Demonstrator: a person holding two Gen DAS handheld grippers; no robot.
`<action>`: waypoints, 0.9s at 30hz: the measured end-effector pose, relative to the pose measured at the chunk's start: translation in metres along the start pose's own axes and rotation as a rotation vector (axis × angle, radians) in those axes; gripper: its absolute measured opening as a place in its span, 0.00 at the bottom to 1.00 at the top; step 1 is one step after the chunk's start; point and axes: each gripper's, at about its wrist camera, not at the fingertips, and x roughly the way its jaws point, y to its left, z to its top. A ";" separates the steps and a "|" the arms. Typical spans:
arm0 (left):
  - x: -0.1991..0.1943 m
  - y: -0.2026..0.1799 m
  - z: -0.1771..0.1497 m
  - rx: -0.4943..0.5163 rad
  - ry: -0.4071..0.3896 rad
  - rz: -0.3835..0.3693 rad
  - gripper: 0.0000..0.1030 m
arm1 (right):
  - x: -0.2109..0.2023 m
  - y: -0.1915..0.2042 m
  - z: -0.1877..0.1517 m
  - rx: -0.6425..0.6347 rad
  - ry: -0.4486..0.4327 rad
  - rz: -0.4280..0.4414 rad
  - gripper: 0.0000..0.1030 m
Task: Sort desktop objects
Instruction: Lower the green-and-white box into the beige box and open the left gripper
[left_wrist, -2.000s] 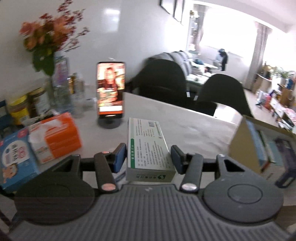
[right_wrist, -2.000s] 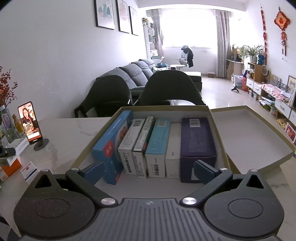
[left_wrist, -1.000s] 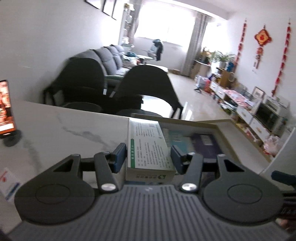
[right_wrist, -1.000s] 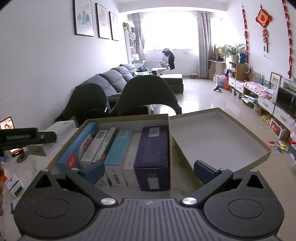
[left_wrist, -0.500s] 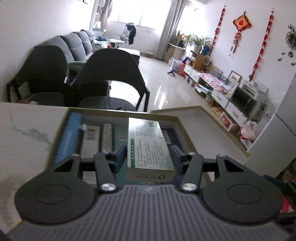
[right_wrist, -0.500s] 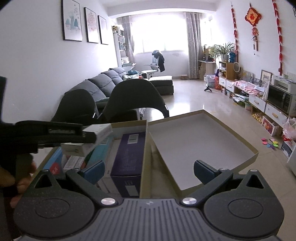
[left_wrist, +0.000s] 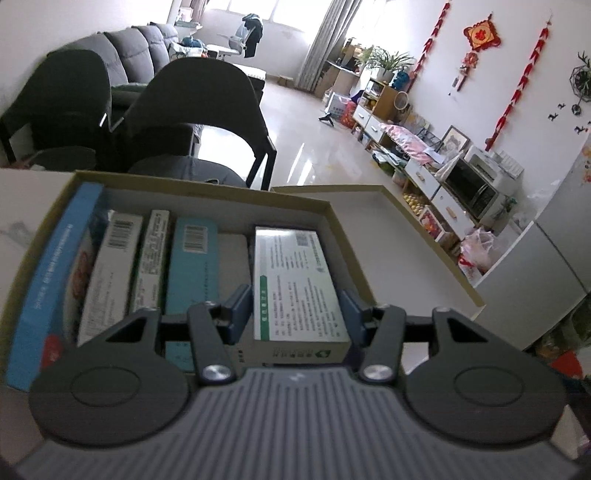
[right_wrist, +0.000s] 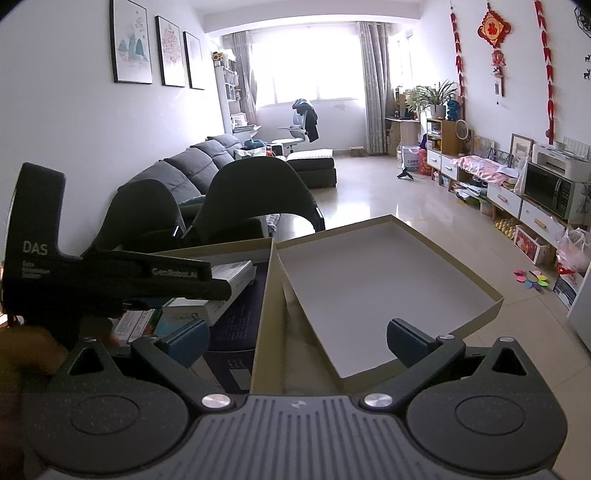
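Observation:
My left gripper (left_wrist: 295, 314) is shut on a white medicine box with green print (left_wrist: 297, 288), held over the right end of an open cardboard box (left_wrist: 207, 192). Inside that box stand several packs on edge: a blue one (left_wrist: 51, 280), white ones, a teal one (left_wrist: 192, 266) and a dark purple one (right_wrist: 236, 325) beneath the held box. In the right wrist view the left gripper's black body (right_wrist: 110, 280) reaches in from the left with the white box (right_wrist: 236, 275) at its tip. My right gripper (right_wrist: 295, 336) is open and empty, over the seam between box and lid.
The box's empty lid (right_wrist: 369, 280) lies open to the right of it. Two dark chairs (left_wrist: 195, 107) stand behind the table, with a sofa beyond. A hand (right_wrist: 22, 354) shows at the left edge of the right wrist view.
The left gripper has carried the white box rightward from the phone and table clutter and lowered it over the cardboard box's right end. The right gripper's view has shifted right toward the lid.

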 end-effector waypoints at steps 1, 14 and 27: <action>0.002 0.000 0.000 -0.010 0.004 -0.011 0.49 | -0.001 0.000 -0.002 0.001 0.000 -0.002 1.00; 0.022 0.010 -0.004 -0.163 0.063 -0.151 0.50 | -0.003 0.004 0.003 -0.001 -0.009 -0.019 1.00; 0.007 0.005 -0.003 -0.127 0.025 -0.124 0.51 | -0.009 0.006 0.003 -0.004 -0.014 -0.027 1.00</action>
